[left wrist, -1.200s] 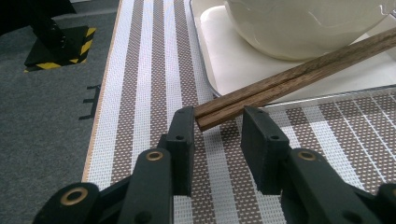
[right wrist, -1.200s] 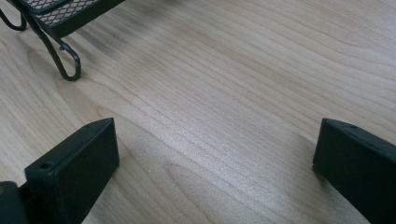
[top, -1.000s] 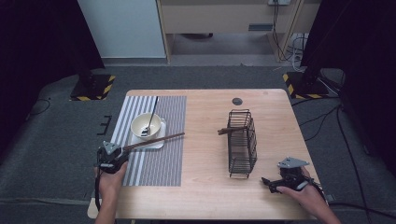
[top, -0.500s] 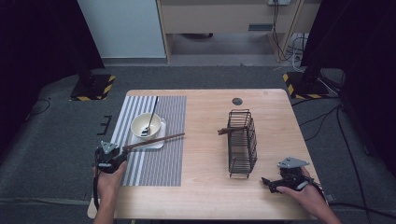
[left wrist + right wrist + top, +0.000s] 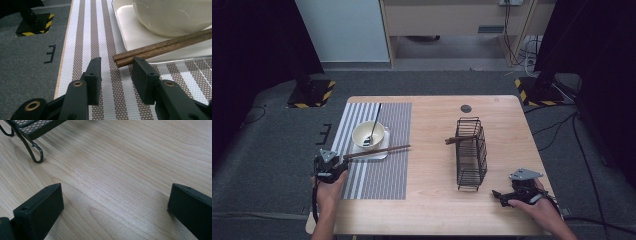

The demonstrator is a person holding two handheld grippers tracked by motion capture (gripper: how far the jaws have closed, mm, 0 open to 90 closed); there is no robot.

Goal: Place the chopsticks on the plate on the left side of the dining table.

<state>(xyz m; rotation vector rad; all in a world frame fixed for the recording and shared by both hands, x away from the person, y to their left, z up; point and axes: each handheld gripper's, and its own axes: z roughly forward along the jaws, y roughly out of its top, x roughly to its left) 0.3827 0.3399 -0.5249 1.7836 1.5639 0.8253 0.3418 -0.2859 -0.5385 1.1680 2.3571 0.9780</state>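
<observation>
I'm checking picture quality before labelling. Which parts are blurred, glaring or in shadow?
High view: table evenly lit, dark surroundings, slightly soft. Left gripper view: chopsticks and mat sharp, a small glint on the bowl. Right gripper view: wood grain sharp, soft shadow under the rack, near jaws a little soft.

The left gripper [image 5: 116, 68] has just been opening its jaws; the chopsticks [image 5: 160, 47] now lie loose, their ends just ahead of the parted jaws, gripped by neither.
</observation>
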